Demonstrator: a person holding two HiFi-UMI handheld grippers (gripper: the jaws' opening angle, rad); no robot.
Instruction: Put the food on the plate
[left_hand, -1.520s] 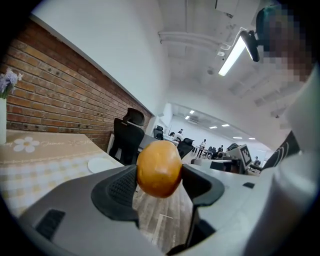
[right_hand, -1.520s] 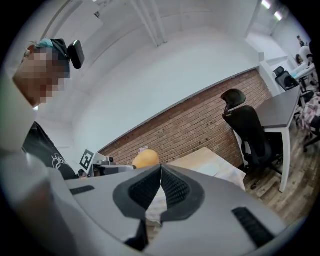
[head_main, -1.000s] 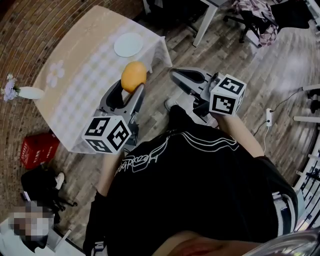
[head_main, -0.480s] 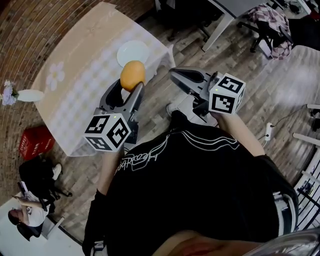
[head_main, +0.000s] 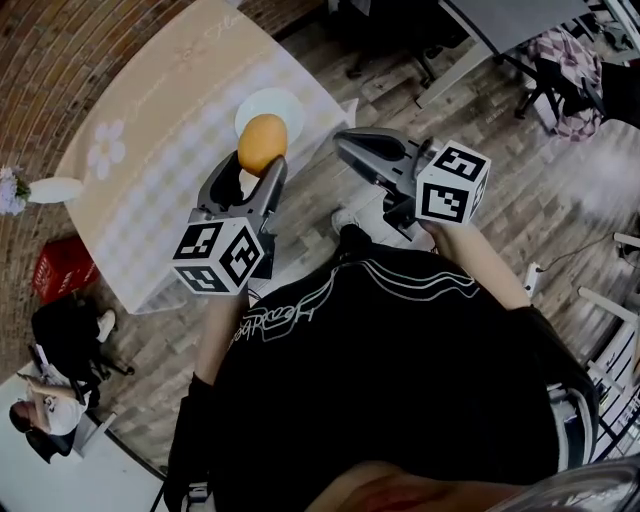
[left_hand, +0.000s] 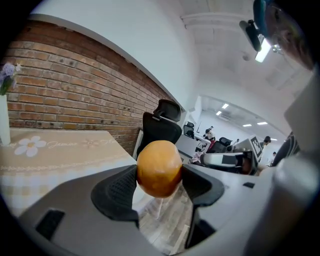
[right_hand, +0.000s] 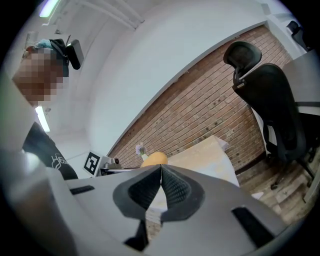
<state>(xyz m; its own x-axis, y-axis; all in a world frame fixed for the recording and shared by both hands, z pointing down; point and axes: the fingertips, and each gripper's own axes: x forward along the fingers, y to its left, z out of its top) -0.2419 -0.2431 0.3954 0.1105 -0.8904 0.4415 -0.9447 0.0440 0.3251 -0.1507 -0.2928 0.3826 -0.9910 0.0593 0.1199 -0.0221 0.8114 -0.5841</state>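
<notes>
An orange round fruit (head_main: 261, 144) (left_hand: 159, 168) is clamped between the pads of my left gripper (head_main: 256, 165) (left_hand: 159, 175), which is shut on it. In the head view the fruit hangs in the air in front of the white plate (head_main: 281, 104) at the near end of the table (head_main: 150, 170). My right gripper (head_main: 352, 150) (right_hand: 160, 186) is held to the right, off the table, with its pads pressed together and nothing between them. The fruit (right_hand: 154, 159) also shows past the right gripper's jaws.
The table carries a pale checked cloth with a flower print (head_main: 106, 145). A white vase with purple flowers (head_main: 45, 189) stands at its left end. A red crate (head_main: 60, 272) sits on the wooden floor. Black office chairs (left_hand: 162, 125) and desks stand beyond the table.
The table and plate have shifted right and nearer in the head view. The left gripper with the fruit now stands just before the plate. The right gripper keeps its place.
</notes>
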